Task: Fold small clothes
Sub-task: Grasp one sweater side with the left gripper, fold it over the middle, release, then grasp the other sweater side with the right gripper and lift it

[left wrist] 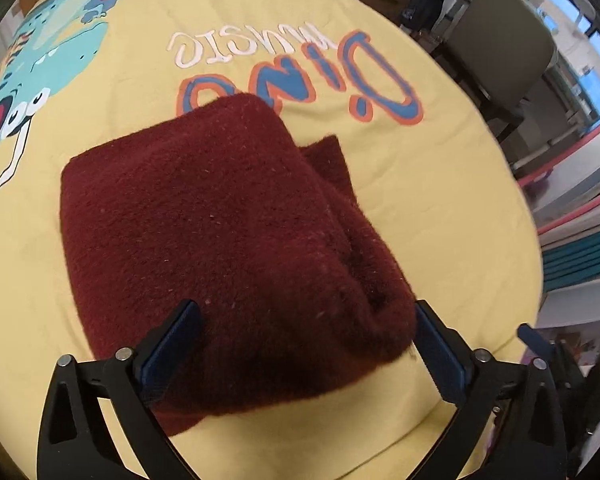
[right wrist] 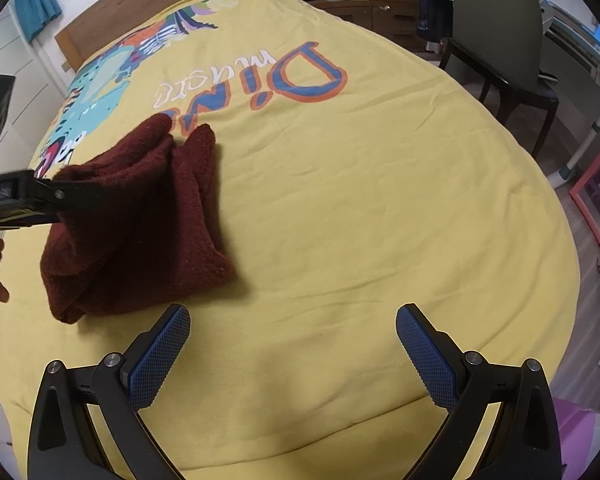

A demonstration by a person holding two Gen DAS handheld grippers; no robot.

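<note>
Left wrist view has my left gripper (left wrist: 306,344) spread wide, its blue pads standing either side of the near end of the folded maroon garment (left wrist: 220,232) without pressing it. That bundle lies ahead of this tool on the yellow bedspread (left wrist: 420,184), just short of the "Dino music" print (left wrist: 300,76). My right gripper (right wrist: 293,354) is also parted and empty, over bare spread; from it the garment sits ahead and to the left.
</note>
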